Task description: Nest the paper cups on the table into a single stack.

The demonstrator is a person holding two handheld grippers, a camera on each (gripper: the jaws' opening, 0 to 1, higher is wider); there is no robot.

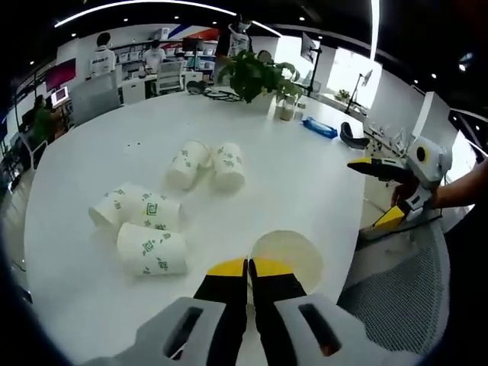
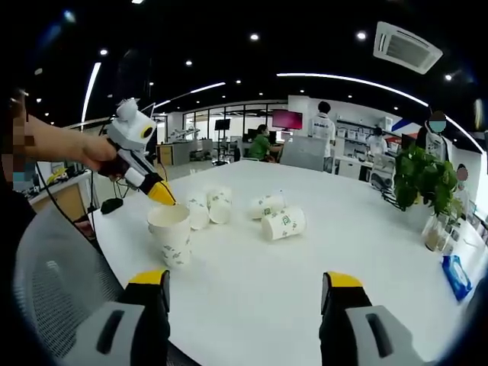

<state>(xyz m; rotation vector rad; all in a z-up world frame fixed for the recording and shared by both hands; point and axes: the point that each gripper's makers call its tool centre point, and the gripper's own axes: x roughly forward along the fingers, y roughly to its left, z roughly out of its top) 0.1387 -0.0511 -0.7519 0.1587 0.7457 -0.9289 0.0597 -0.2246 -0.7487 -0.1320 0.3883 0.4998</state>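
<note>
paper cups [image 1: 152,249]: matt paper | table [image 1: 305,175]: smooth, white, slight sheen

Grey hand-held gripper [image 2: 245,293] bodies, black jaws — yellow tips, slotted housings
</note>
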